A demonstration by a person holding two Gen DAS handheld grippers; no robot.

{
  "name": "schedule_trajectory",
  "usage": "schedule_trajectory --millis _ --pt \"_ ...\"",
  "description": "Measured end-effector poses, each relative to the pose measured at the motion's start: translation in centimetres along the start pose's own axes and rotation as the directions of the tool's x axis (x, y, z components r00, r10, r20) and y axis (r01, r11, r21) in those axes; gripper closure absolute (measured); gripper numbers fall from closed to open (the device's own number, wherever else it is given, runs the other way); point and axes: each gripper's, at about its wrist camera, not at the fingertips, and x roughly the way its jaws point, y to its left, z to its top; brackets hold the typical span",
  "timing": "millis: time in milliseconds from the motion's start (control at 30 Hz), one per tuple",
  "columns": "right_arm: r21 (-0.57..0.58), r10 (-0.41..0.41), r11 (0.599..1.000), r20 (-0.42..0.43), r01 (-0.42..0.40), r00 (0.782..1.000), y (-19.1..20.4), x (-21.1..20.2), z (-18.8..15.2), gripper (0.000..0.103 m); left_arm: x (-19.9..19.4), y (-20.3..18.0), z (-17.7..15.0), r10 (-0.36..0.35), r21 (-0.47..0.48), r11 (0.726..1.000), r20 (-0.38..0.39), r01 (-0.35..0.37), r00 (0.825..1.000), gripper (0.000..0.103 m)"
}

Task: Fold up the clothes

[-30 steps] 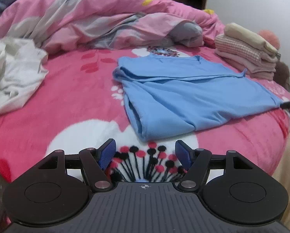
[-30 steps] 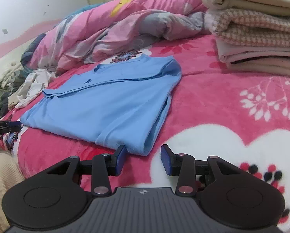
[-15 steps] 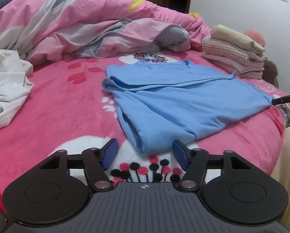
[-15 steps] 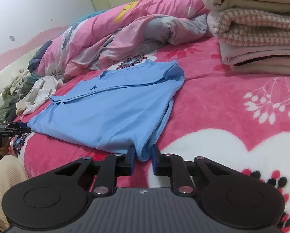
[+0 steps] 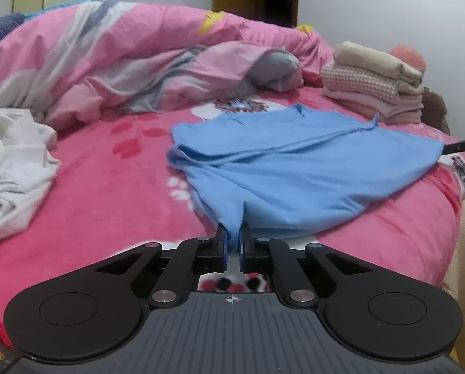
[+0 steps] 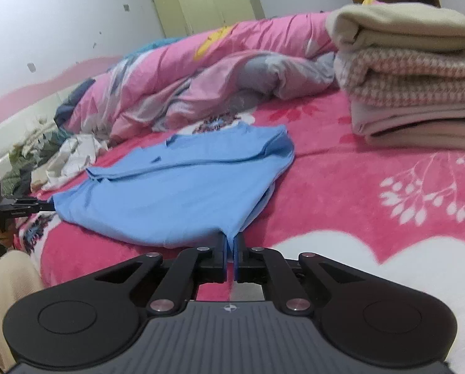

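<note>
Left wrist view is showing the left gripper (image 5: 232, 239) pinching the near corner of the half-folded light blue knit shirt (image 5: 301, 168), which is lying spread on the pink plush floral bedspread (image 5: 107, 187) straight ahead of the jaws. Beyond the shirt a rumpled pink and grey quilt (image 5: 139, 62) is lying across the bed; to the left of the tongs a crumpled white garment (image 5: 11, 162) is sitting well apart, and to the far right a stack of folded beige and pink checked clothes (image 5: 372, 84) is resting near the shirt's far corner. Nothing is standing between the tongs and the cloth. Right wrist view is showing the right gripper (image 6: 231, 243) likewise clamping the shirt's other near corner, with the stack looming at upper right. Compared with a second ago, both pairs of jaws have just been closing: then they were standing apart short of the hem, now cloth is bunching between the blue pads (image 5: 223, 243).
</note>
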Motion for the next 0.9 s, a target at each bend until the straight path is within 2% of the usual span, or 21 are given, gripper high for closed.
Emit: schedule_trajectory --millis 333,433,733,833,900 --pt "-0.040 -0.021 0.999 -0.009 0.021 1.000 -0.2 0.0 0.0 0.100 -0.6 0.7 -0.2 0.008 0.021 1.000 -0.024 -0.007 1.000 0.099" --pt "-0.042 -0.026 0.999 -0.026 0.025 0.999 -0.4 0.2 -0.3 0.100 -0.2 1.0 -0.8 0.016 0.018 1.000 -0.054 -0.015 0.998 0.099" --pt "0.076 -0.073 0.994 -0.096 0.081 0.993 -1.5 0.4 -1.1 0.096 -1.0 1.5 -1.8 0.039 -0.071 0.996 -0.080 -0.045 0.996 0.095" --pt "0.156 -0.144 0.975 -0.107 0.160 0.984 -2.3 -0.7 -1.4 0.096 -1.8 1.5 -2.1 0.061 -0.123 0.990 -0.087 -0.071 0.994 0.091" --pt "0.231 -0.164 0.955 -0.105 0.184 0.981 -2.8 -1.7 -1.7 0.095 -2.5 1.2 -2.3 0.064 -0.177 0.981 -0.085 -0.078 0.994 0.079"
